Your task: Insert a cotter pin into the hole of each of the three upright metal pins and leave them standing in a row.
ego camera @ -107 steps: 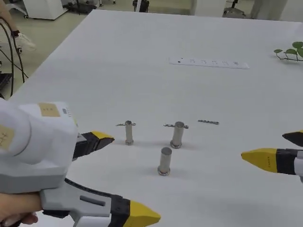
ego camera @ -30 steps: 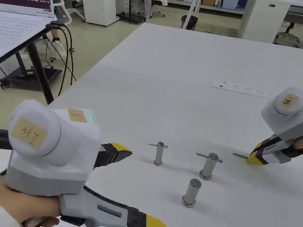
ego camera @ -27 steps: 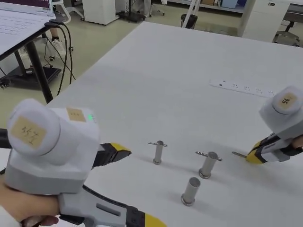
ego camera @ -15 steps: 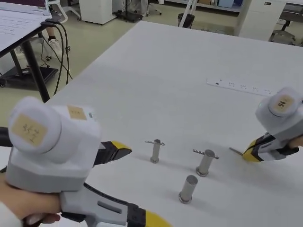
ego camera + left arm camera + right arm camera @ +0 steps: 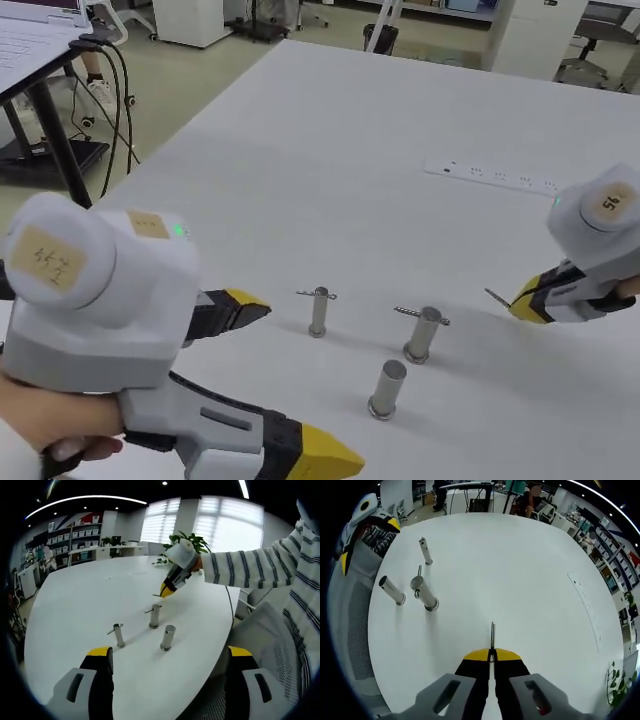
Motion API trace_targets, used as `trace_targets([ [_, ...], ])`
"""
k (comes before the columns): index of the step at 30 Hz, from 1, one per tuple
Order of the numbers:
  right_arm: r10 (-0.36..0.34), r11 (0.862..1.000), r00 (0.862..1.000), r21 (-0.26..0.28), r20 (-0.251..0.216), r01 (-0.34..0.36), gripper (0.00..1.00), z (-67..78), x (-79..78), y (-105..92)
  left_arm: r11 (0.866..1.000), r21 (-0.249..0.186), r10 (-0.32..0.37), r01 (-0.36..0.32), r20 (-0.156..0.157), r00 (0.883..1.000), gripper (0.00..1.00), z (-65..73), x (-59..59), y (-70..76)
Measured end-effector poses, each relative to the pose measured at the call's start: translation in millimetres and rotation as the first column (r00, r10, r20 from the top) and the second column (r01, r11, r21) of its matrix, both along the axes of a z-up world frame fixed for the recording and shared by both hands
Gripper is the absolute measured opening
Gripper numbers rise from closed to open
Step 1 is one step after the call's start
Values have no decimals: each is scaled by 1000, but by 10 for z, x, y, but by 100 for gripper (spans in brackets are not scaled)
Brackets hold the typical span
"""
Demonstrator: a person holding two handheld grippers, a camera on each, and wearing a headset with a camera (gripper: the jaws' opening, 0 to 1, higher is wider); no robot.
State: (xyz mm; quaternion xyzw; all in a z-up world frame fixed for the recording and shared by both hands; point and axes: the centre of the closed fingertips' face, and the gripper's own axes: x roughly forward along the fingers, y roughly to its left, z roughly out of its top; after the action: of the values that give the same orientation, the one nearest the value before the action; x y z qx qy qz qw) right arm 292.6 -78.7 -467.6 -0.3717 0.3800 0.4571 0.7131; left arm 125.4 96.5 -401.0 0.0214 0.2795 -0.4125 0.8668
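Thin steel cotter pin (image 5: 492, 632) clenched in right gripper (image 5: 492, 654) tips, pointing forward. Bare silver upright cylinder pin (image 5: 391, 591) well ahead-left, between both grippers. Left gripper (image 5: 168, 653) released, empty. Judgement: level cotter, line up with cross-hole, push slow; left steadies cylinder.

- Left gripper (image 5: 295, 385), lower left: white-grey housing, black jaws, yellow tips, tan handwritten sticker (image 5: 45, 265).
- Right gripper (image 5: 520, 299), right edge: same colours.
- White-and-dark striped sleeve (image 5: 250, 570), upper right.

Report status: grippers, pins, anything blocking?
Right gripper shut on cotter pin. Left gripper open, empty. Cotters already in two pins; front pin bare. Path to it unobstructed.
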Motion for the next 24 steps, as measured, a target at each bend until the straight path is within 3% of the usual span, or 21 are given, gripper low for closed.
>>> trace_targets([
  [4,29,999,999,22,40,-30,0,142,-67,47,1000,-13,4,-4,2,1000,89,36,15,-6],
  [5,40,999,998,29,57,-41,0,153,-20,58,1000,-17,7,-7,4,1000,89,50,25,-8],
  [12,75,994,987,70,140,-86,0,408,-163,177,999,-33,8,-8,2,1000,85,91,51,-37],
  [15,93,989,979,93,182,-111,0,529,-239,256,999,-41,6,-6,2,1000,83,103,68,-60],
  [19,109,984,968,115,226,-138,0,654,-354,330,1000,-11,-18,18,6,1000,80,91,62,-102],
  [24,127,975,952,139,280,-171,0,737,-436,414,999,-44,-27,27,9,1000,76,130,67,-173],
])
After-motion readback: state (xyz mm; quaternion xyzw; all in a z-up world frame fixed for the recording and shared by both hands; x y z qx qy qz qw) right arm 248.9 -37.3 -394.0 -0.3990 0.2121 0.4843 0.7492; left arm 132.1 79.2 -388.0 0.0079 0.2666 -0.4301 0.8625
